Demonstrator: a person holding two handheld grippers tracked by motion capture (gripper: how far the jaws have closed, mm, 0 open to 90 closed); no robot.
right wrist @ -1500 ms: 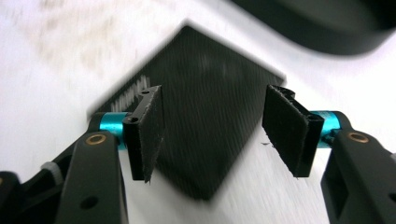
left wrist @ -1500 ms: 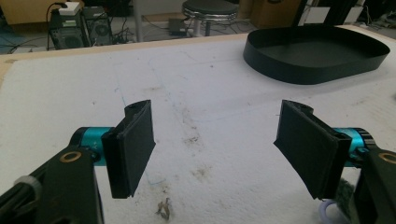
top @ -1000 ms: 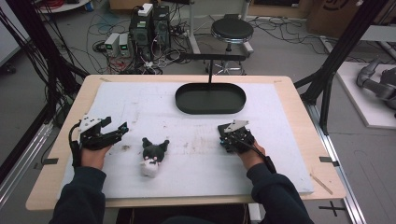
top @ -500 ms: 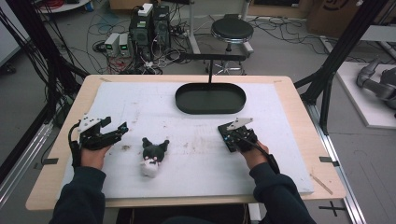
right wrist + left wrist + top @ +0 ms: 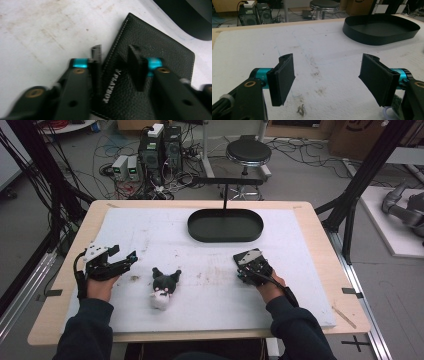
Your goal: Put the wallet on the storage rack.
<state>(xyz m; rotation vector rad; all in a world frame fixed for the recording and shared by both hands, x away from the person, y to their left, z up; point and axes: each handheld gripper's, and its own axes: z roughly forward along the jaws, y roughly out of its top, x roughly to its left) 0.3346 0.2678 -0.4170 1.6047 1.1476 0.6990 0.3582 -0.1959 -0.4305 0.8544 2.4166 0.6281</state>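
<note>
- Right now the right gripper (image 5: 113,62) sits low over a black wallet (image 5: 155,50) lying flat on the surface (image 5: 200,240), right side, just short of the black tray (image 5: 225,226).
- Jaws just reopened, narrow gap; one jaw over the wallet's edge, other over the leather. No pinch yet.
- Wallet's long axis runs diagonal, up-right from the gripper.
- Left gripper (image 5: 327,75) spread wide, empty, well apart; plush toy (image 5: 162,287) nearer it.
- Right hand's far nearer, so prob its grab.

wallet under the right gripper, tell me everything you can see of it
The wallet is black, with a pebbled leather look, pale stitching along its edges and silver PLAYBOY lettering near one edge. It lies flat and closed on the white table cover, set at an angle, one corner toward the black oval tray. The right gripper is over it, jaws a little apart, one at its stitched edge, one above its face; contact is unclear.
</note>
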